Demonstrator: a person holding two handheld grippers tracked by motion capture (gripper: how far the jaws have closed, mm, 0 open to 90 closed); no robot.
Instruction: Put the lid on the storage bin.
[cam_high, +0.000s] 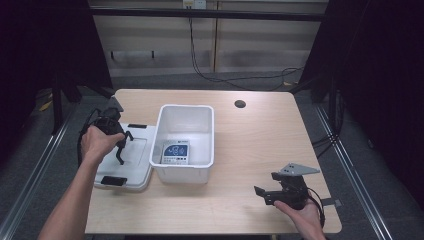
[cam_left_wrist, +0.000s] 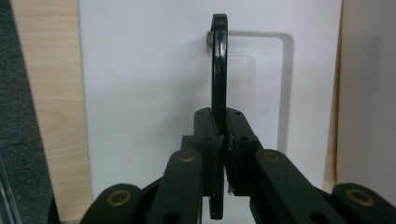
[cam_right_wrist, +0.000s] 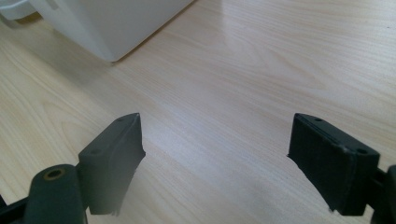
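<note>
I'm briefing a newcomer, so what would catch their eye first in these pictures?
The open white bin mid-table, with a blue-and-white packet lying inside. Left of it, the left hand-held gripper is shut on a thin black flat tool above the white lid. The right hand-held gripper hovers open near the front right.

- I see a white lid (cam_high: 134, 159) with two black latches; my left gripper (cam_left_wrist: 219, 154) is black too.
- The bin (cam_high: 185, 145) is white, holding a blue-and-white card (cam_high: 175, 151).
- The bench (cam_high: 260, 145) is pale wood grain.
- My right gripper (cam_high: 290, 192) is black with a grey plate.
</note>
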